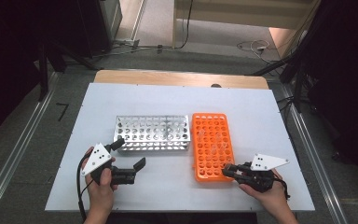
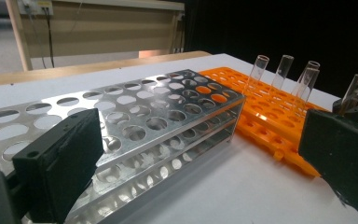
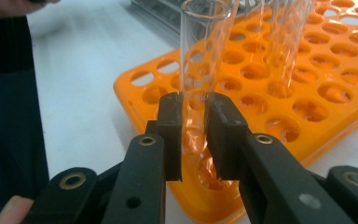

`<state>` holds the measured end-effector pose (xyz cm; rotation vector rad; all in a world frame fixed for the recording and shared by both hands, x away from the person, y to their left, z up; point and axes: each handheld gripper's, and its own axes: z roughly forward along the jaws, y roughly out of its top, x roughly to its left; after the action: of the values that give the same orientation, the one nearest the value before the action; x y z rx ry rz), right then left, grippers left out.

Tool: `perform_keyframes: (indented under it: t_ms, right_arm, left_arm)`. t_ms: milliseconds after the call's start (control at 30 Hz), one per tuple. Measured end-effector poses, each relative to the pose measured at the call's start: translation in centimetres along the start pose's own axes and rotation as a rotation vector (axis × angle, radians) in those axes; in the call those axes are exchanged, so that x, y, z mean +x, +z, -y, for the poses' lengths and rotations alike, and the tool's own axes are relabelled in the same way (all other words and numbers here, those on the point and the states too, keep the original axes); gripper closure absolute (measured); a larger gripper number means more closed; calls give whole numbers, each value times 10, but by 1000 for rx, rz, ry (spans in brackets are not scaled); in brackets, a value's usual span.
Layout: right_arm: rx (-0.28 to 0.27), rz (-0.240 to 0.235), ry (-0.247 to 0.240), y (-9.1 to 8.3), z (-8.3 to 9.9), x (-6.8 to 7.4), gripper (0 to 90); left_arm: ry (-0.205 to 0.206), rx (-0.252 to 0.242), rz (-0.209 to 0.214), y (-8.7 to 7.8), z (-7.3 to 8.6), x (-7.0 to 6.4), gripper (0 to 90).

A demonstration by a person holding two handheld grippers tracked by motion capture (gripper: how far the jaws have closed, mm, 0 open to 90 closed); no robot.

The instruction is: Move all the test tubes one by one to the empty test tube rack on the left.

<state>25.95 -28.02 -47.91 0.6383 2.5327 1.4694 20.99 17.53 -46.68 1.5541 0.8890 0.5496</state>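
- Glass test tube [image 3: 200,70]: upright, clamped low on its body between the two jaws of my right gripper [image 3: 195,135], over the near corner of the orange rack [image 3: 307,88]. Its rounded bottom sits at or just above a hole there; I cannot tell whether it is seated.
- Right gripper [image 1: 229,171] in the high view: at the near end of the orange rack [image 1: 213,144], jaws narrowed onto the tube.
- Other clear tubes [image 2: 279,74] stand upright in the orange rack [image 2: 261,126], farther along from the held one. One rises close behind it in the right gripper view, just beside it; whether they touch I cannot tell.
- Metal rack [image 1: 152,133]: silver, three-tiered, lies just left of the orange rack, the two nearly touching. Every hole I can see in it [image 2: 135,126] is empty.
- Left gripper [image 1: 131,158]: jaws spread wide, holding nothing, hovering at the near side of the metal rack.
- Both racks rest on the white table top [image 1: 168,98].
- Nothing lies between the two grippers on the table.
- No readable writing or labels on racks, tubes or grippers.
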Motion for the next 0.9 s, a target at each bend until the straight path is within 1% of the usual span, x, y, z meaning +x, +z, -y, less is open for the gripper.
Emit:
perform_keyframes:
  t_ms: [133, 233, 300, 367, 400, 467, 533, 600, 667, 767, 900]
  right_arm:
    - [-6, 13, 20, -5, -7, 0, 741]
    - [-12, 21, 52, -11, -12, 0, 741]
    - [-17, 27, 56, -14, -16, 1, 741]
    - [-21, 48, 54, -18, -20, 2, 742]
    - [-29, 55, 58, -21, -21, 2, 742]
    - [-46, 59, 73, -25, -25, 3, 742]
    - [-56, 70, 78, -28, -29, 4, 743]
    - [-67, 70, 80, -29, -34, 8, 743]
    - [-65, 75, 68, -28, -39, 12, 743]
    - [-66, 61, 61, -22, -47, 18, 743]
    - [-61, 35, 55, -10, -57, 27, 743]
  left_arm:
    - [2, 8, 8, 1, 0, -1, 0]
    - [6, 14, 3, 2, -1, -2, 0]
    - [8, 18, 5, 3, -1, -3, 0]
    - [9, 22, 10, 4, -2, -5, 0]
    - [15, 27, 13, 4, -3, -6, 0]
    - [14, 32, 19, 6, -4, -7, 0]
    - [15, 37, 11, 7, -6, -10, 0]
    - [15, 43, 27, 9, -8, -12, 0]
    - [18, 54, 53, 11, -11, -15, 0]
    - [13, 63, 74, 14, -15, -21, 0]
    - [10, 63, 123, 18, -22, -30, 0]
